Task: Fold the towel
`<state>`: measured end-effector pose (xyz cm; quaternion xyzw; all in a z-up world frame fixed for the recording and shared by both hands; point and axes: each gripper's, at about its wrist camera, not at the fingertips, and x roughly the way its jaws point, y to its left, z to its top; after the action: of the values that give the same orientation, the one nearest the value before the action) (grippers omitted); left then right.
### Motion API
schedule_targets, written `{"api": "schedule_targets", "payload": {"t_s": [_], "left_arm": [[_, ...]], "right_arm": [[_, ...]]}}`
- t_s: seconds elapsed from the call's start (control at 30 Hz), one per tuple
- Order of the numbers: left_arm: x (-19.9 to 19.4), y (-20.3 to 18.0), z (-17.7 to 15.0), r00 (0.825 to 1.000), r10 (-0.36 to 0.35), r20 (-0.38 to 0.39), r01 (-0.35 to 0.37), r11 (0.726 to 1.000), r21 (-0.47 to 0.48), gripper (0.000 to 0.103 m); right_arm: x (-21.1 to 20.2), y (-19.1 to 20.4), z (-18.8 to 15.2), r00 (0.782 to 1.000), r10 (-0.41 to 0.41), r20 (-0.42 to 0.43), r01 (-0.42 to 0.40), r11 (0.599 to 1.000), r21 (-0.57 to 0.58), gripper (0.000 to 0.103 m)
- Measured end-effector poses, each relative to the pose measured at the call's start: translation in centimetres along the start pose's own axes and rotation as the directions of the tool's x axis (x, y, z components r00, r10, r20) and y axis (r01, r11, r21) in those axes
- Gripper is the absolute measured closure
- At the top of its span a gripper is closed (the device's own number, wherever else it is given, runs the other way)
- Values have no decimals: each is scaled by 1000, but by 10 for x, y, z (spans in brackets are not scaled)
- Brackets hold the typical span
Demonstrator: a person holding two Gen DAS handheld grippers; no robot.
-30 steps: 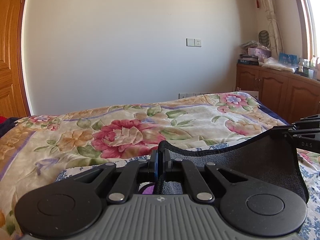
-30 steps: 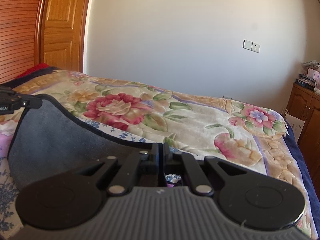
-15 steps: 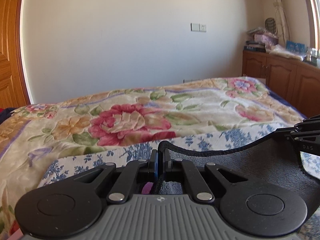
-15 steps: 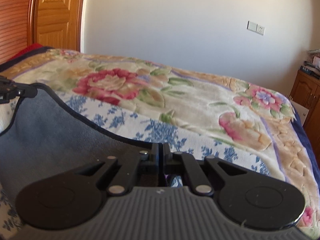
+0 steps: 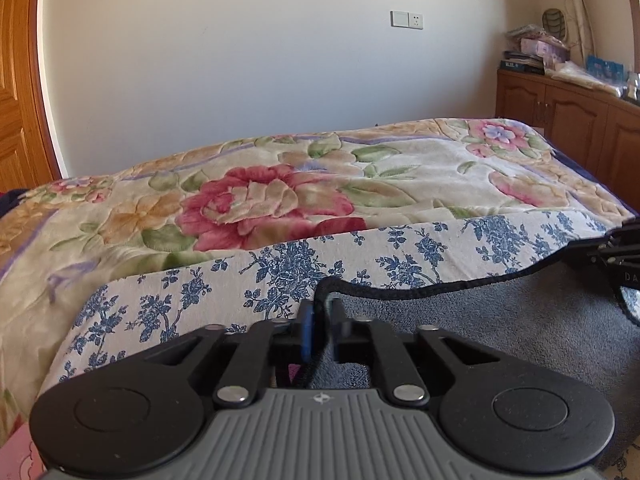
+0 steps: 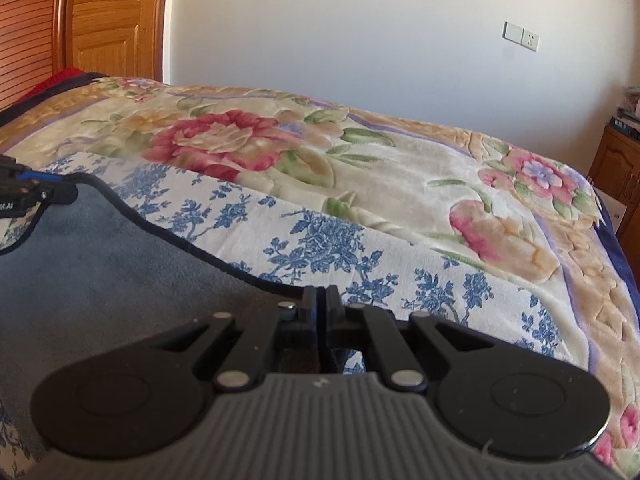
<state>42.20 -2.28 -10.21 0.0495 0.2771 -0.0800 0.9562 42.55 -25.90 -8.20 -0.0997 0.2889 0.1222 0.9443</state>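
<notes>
Both claws have come lower and further forward over the bed than a second ago, so more of the blue-flowered sheet (image 5: 400,248) shows ahead of them and the towel's front edge hangs less high. Left claw (image 5: 320,312) has its jaws pressed together on the black-bound hem of the grey towel (image 5: 500,320), pinching one corner. Right claw (image 6: 320,300) is likewise closed tight, gripping the hem at the other corner. Between the two grips the bound edge sags in a shallow curve, and the towel body spreads back beneath both tools; whether it touches the sheet cannot be told. In the left wrist view the right claw appears at the right border, clamped on its corner; in the right wrist view the left claw sits at the left border. Beyond the sheet lies a floral blanket (image 6: 400,160) covering the far part of the bed. A wooden cabinet (image 5: 568,120) stands against the wall at right, a wooden door (image 6: 108,20) at left.
</notes>
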Motion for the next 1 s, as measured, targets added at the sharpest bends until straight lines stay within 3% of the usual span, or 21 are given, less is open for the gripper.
{"api": "schedule_targets", "payload": {"t_s": [0.07,0.17,0.2,0.23,0.3,0.37,0.53,1.0], "left_arm": [[-2,1,0,1000,-21,14,22,1000,-15,62],[-5,-4,1,999,-29,23,29,1000,-3,54],[-7,-6,1,999,-32,27,31,1000,3,51],[-10,-7,2,999,-31,34,31,999,6,48],[-17,-10,3,998,-31,53,31,1000,1,40],[-25,-13,5,998,-30,64,29,1000,5,31],[-54,-20,16,996,-23,90,20,999,27,24],[-147,-23,44,991,6,135,-11,999,34,17]], "right_arm": [[2,-1,-1,1000,-1,-1,1,1000,9,97],[-1,-1,-1,1000,-20,4,20,1000,8,86],[-2,0,0,1000,-25,6,25,1000,6,73],[-4,0,1,1000,-27,7,27,1000,9,53],[-11,-1,3,1000,-19,18,18,1000,25,43],[-21,0,7,1000,-17,26,16,1000,23,43],[-50,1,20,999,-10,52,8,999,38,43],[-124,22,30,997,14,80,-22,995,99,43]]}}
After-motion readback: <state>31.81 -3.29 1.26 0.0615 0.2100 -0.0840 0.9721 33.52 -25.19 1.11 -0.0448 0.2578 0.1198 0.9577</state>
